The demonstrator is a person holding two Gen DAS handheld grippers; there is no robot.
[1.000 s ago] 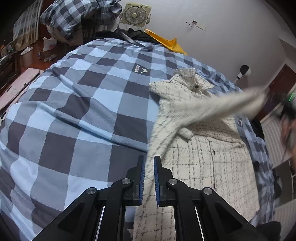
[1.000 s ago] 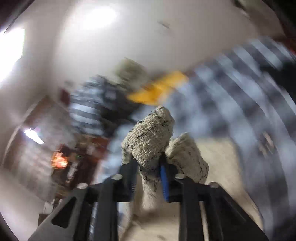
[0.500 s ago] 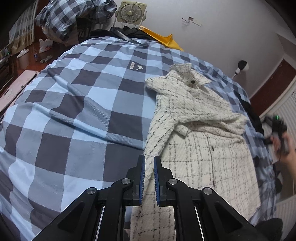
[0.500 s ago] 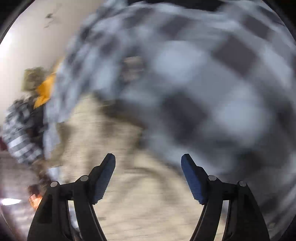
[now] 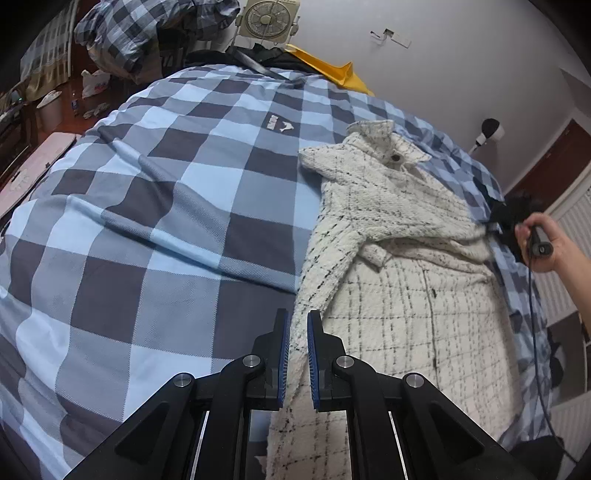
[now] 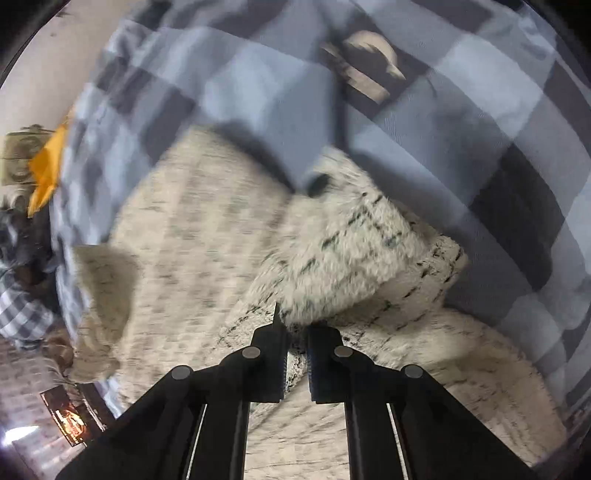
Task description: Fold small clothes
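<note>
A cream checked fleece jacket [image 5: 399, 280] lies flat on the blue checked bedspread [image 5: 155, 221], collar toward the far side. One sleeve [image 5: 413, 218] is folded across the chest. My left gripper [image 5: 295, 325] is shut on the jacket's near-left edge, at the other sleeve. My right gripper [image 5: 517, 225] is at the jacket's right edge, held by a hand. In the right wrist view, my right gripper [image 6: 297, 332] is shut on the jacket's edge just below the folded sleeve's fluffy cuff [image 6: 354, 251]; this view is blurred.
A box fan [image 5: 269, 16], a yellow cloth [image 5: 332, 72] and a pile of checked bedding [image 5: 147, 26] sit beyond the bed's far end. A pink board [image 5: 33, 166] lies at the left of the bed. A white wall is behind.
My right gripper carried the sleeve across the chest, opened and dropped it, then came down and shut on the jacket's right edge. My left gripper stayed shut in place.
</note>
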